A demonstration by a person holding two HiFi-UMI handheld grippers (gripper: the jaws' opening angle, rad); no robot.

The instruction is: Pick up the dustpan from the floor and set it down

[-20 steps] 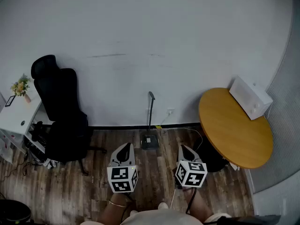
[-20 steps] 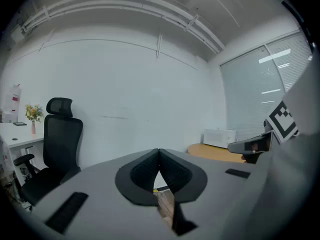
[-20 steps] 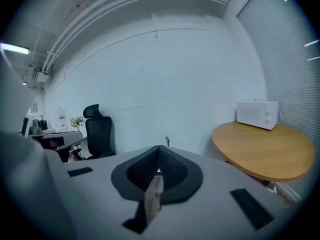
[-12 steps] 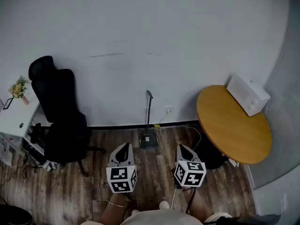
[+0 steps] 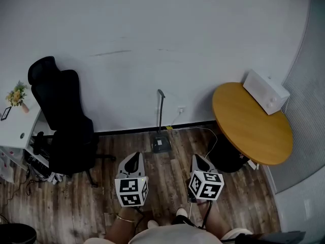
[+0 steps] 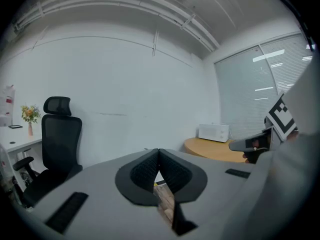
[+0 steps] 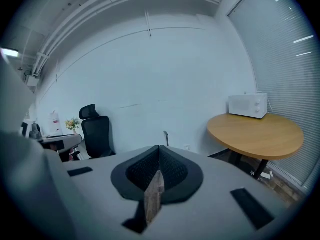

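Observation:
The grey dustpan (image 5: 160,144) stands on the wood floor by the white wall, its long handle (image 5: 161,109) rising upright; in the right gripper view only the handle top (image 7: 165,136) shows above the jaws. My left gripper (image 5: 134,160) hangs near the floor, a little short and left of the pan, shut with nothing in it. My right gripper (image 5: 198,161) is level with it to the pan's right, also shut and empty. In each gripper view the black pads (image 6: 159,170) (image 7: 159,168) meet at their tips.
A black office chair (image 5: 63,121) stands at the left beside a white desk (image 5: 12,128) with flowers. A round wooden table (image 5: 250,125) carrying a white microwave (image 5: 265,91) is at the right. A cable (image 5: 203,130) runs along the wall foot.
The view has shifted a little: dustpan, chair and table sit slightly higher and nearer. Both grippers keep their places and stay shut.

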